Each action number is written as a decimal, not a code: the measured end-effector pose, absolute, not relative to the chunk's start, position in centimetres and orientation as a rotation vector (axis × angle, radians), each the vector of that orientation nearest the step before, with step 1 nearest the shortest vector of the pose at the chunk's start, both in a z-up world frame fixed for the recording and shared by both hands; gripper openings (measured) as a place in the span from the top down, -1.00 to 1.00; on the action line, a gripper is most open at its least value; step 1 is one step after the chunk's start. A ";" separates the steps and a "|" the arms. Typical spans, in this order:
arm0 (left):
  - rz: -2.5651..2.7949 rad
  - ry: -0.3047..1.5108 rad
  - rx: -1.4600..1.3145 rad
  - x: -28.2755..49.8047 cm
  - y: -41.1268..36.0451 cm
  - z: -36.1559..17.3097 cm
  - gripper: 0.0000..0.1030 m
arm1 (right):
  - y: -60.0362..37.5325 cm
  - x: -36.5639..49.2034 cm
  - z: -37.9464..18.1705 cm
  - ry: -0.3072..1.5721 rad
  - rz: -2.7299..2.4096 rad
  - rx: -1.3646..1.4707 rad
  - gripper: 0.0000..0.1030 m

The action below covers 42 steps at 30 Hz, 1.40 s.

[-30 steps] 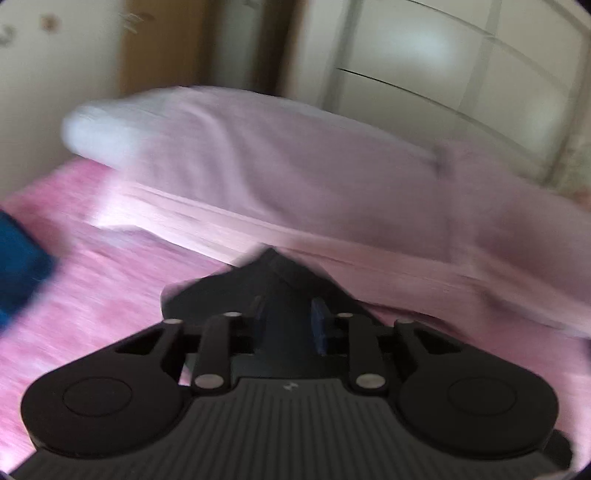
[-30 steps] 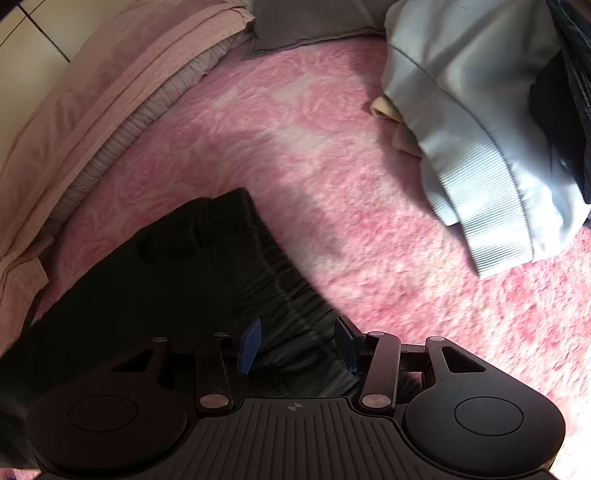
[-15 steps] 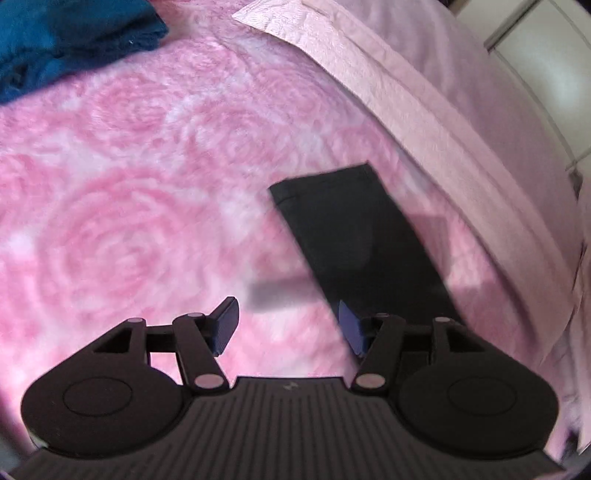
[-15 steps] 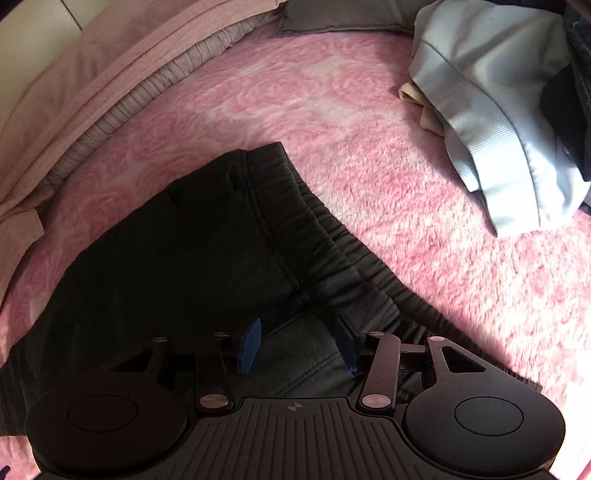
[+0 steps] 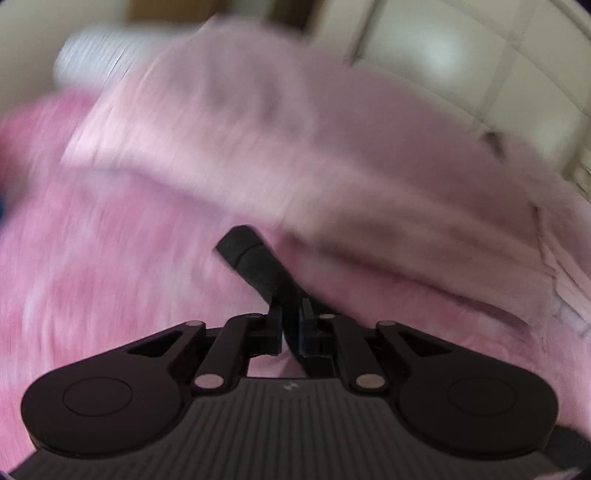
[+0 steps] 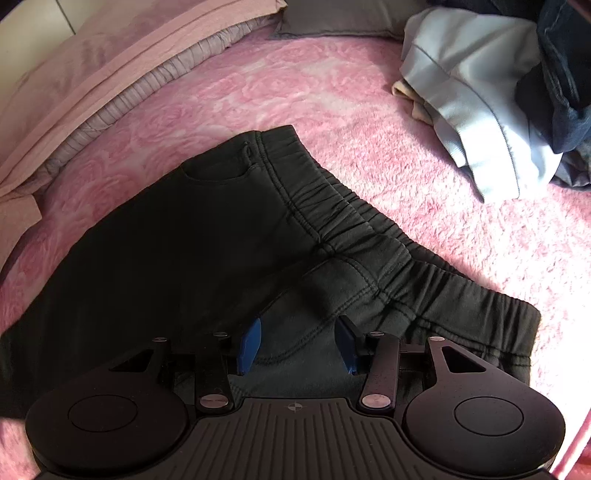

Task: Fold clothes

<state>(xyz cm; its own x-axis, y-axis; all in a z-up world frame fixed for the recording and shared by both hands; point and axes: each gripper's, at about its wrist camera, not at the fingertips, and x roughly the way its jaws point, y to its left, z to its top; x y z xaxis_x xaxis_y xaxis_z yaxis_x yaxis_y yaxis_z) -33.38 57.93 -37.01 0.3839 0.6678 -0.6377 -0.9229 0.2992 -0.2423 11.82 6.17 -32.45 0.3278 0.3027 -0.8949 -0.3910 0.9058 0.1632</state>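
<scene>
The left gripper has its 2 fingers pressed together on a strip of black fabric, the leg end of the black trousers, which sticks up and forward out of the grip, lifted off the pink fleece blanket covering the bed. This view is heavily motion-blurred, so fine detail of the cloth is lost. Behind the pinched fabric lies a pale pink pillow, with cream cupboard panels beyond it.

In the right wrist view the rest of the black trousers lie spread flat on the pink fleece blanket, with the gathered elastic waistband running diagonally from upper centre down to the right edge. The right gripper hovers low over the waist area, its 2 blue-padded fingers held apart with only dark cloth showing between them; whether the pads touch the fabric cannot be told. To the upper left a pale pink pillow rests along the blanket's edge, and a grey cushion sits at the top. At upper right, well apart from the trousers, a light blue garment lies heaped, partly under dark blue denim clothing.
</scene>
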 end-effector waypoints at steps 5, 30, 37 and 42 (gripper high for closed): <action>1.120 0.600 -0.750 -35.7 58.3 -41.6 0.63 | 6.0 11.1 -33.0 1.157 0.448 -0.102 0.07; 0.847 0.755 -1.055 -26.2 23.9 -34.6 0.62 | -0.5 26.5 -35.1 1.253 0.991 -0.033 0.07; 0.857 0.761 -1.102 -21.8 17.5 -35.0 0.62 | 0.9 30.8 -38.7 1.376 1.227 -0.050 0.08; 0.901 0.767 -1.106 -20.9 17.1 -35.0 0.62 | 2.4 32.9 -39.6 1.372 1.320 0.041 0.08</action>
<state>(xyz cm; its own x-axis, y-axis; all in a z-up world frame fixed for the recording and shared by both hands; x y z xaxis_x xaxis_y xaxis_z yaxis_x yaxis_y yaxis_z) -20.86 17.05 -35.03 0.4403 0.2170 -0.8712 -0.8947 0.1864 -0.4058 32.87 2.40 -39.57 -0.3273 0.6754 -0.6609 -0.6344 0.3613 0.6834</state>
